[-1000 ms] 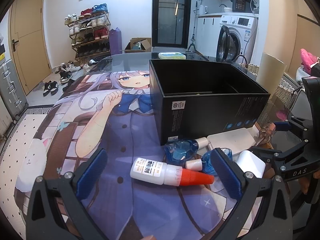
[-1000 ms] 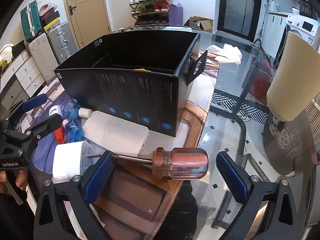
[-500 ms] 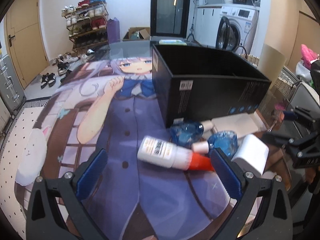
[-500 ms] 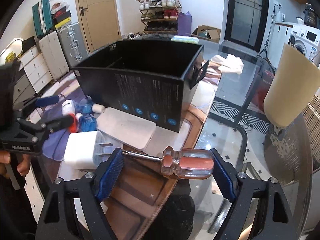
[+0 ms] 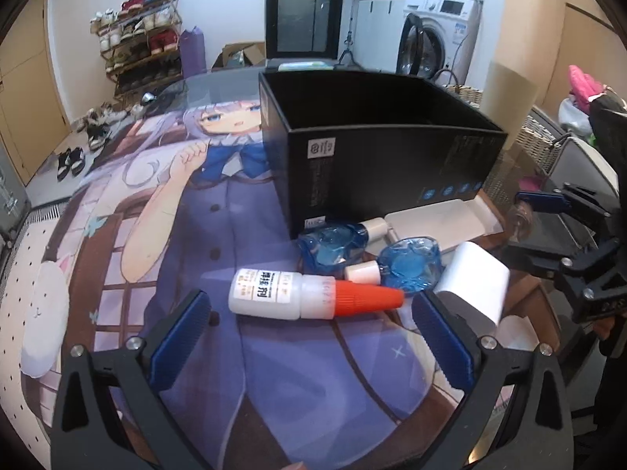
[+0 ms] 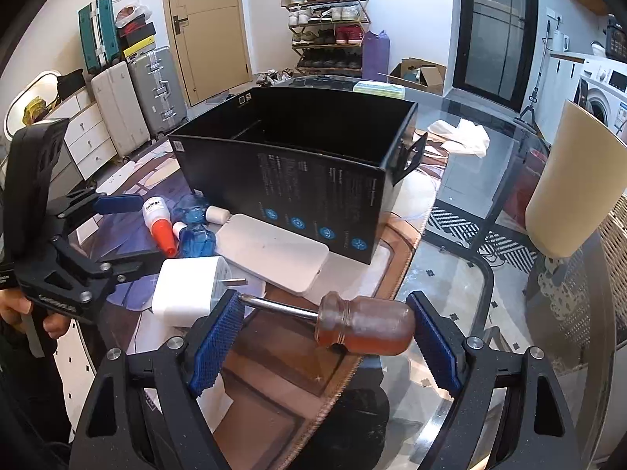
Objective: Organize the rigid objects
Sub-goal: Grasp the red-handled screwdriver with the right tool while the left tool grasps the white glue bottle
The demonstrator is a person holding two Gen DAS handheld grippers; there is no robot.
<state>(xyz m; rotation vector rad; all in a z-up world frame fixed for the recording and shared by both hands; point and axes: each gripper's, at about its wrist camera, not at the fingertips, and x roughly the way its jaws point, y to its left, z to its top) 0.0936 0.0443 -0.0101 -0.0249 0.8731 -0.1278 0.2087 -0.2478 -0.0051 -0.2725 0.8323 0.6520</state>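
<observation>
Two claws are working: the right claw [image 6: 321,337] is gripping the screwdriver [image 6: 352,323] lengthwise, needing steady pressure toward the box [image 6: 305,164], while the left claw [image 5: 309,333] is hanging wide.

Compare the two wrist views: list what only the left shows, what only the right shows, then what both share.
Only the left wrist view: the printed figure on the mat.
Only the right wrist view: the screwdriver pinched end to end in the right tongs, and suitcases.
Both: black box, glue bottle, blue bottles, white charger.
</observation>
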